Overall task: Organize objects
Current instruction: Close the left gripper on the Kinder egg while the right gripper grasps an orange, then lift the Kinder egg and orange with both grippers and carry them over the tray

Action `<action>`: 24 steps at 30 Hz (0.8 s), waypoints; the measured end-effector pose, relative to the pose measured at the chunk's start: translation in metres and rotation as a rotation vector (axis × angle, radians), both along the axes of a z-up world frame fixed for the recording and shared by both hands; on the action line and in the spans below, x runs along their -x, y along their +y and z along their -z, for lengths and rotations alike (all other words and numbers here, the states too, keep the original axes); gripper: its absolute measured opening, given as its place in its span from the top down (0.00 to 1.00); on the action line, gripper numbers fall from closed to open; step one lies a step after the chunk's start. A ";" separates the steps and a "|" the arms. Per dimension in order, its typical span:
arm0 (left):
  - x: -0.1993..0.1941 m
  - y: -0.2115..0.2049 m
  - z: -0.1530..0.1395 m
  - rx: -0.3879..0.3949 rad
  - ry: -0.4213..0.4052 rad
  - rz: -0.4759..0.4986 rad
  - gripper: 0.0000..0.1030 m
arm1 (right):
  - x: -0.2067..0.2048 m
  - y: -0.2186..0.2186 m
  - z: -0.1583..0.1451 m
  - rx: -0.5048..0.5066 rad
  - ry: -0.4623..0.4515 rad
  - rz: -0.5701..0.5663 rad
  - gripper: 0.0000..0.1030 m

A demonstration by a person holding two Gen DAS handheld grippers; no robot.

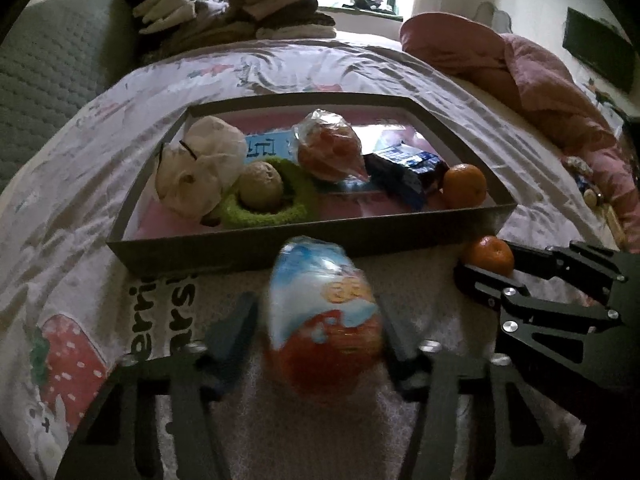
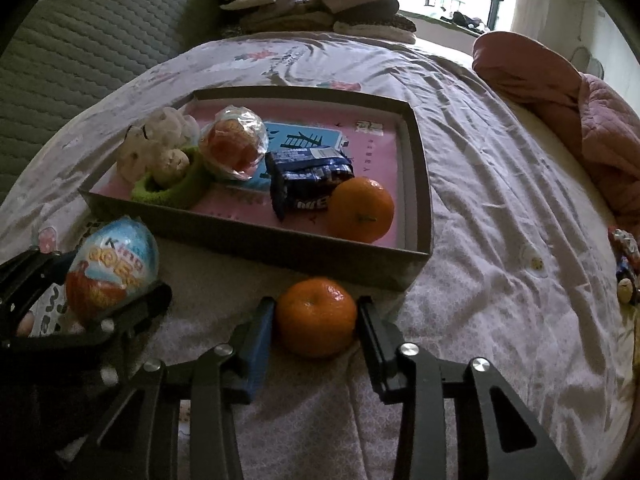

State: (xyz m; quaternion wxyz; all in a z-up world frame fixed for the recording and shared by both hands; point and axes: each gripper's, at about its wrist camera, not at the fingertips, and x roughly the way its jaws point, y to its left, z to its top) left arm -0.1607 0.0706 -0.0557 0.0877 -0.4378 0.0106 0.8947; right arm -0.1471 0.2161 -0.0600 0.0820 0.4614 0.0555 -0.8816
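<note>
A shallow grey box (image 1: 312, 236) (image 2: 256, 240) with a pink floor lies on the bed. In it are a white plush toy (image 1: 200, 168), a green ring with a beige ball (image 1: 262, 186), a wrapped egg (image 1: 330, 150), a blue snack packet (image 1: 404, 168) (image 2: 308, 176) and a tangerine (image 1: 464, 186) (image 2: 362, 210). My left gripper (image 1: 320, 320) is shut on a blue and orange Kinder egg (image 1: 324, 312) (image 2: 112, 268) in front of the box. My right gripper (image 2: 316, 320) is shut on a second tangerine (image 2: 316, 316) (image 1: 488, 254) by the box's near right corner.
The bedsheet (image 2: 500, 200) is wrinkled and printed. A pink quilt (image 2: 560, 92) lies at the right. Folded clothes (image 2: 320, 4) are stacked at the far end below a window. Small items (image 2: 624, 264) lie at the right edge of the bed.
</note>
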 end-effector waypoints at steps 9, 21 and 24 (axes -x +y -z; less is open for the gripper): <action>-0.005 0.000 -0.009 -0.001 0.030 0.014 0.48 | -0.004 0.002 -0.006 0.044 0.008 -0.004 0.61; -0.009 -0.009 -0.030 -0.018 0.086 -0.003 0.48 | -0.010 0.005 -0.027 0.120 0.083 -0.011 0.61; -0.009 -0.014 -0.036 -0.023 0.103 -0.014 0.48 | -0.013 0.005 -0.034 0.133 0.112 -0.009 0.61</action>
